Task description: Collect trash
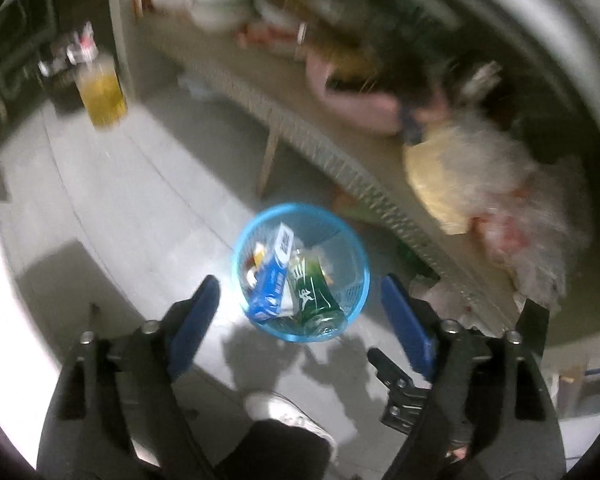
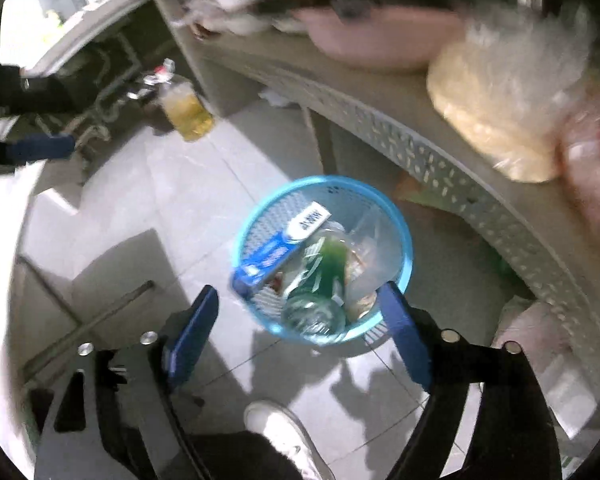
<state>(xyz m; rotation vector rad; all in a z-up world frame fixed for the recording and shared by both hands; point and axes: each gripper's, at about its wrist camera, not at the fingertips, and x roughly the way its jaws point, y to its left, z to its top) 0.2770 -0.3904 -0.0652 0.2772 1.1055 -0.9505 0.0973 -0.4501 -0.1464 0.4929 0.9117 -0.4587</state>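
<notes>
Both grippers — left gripper [image 1: 298, 300], right gripper [image 2: 300, 308] — jaws wide, empty; blue basket [image 1: 260, 216] below

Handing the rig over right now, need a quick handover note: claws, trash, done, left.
Left claw: open, empty, above the blue basket.
Right claw: open, empty, also over the basket.
Basket stands on the floor beside the table.
Done: blue carton and green bottle lie in the basket with other scraps.
Left: the blurred frames show no clear loose trash; scan the floor and under the table.
</notes>
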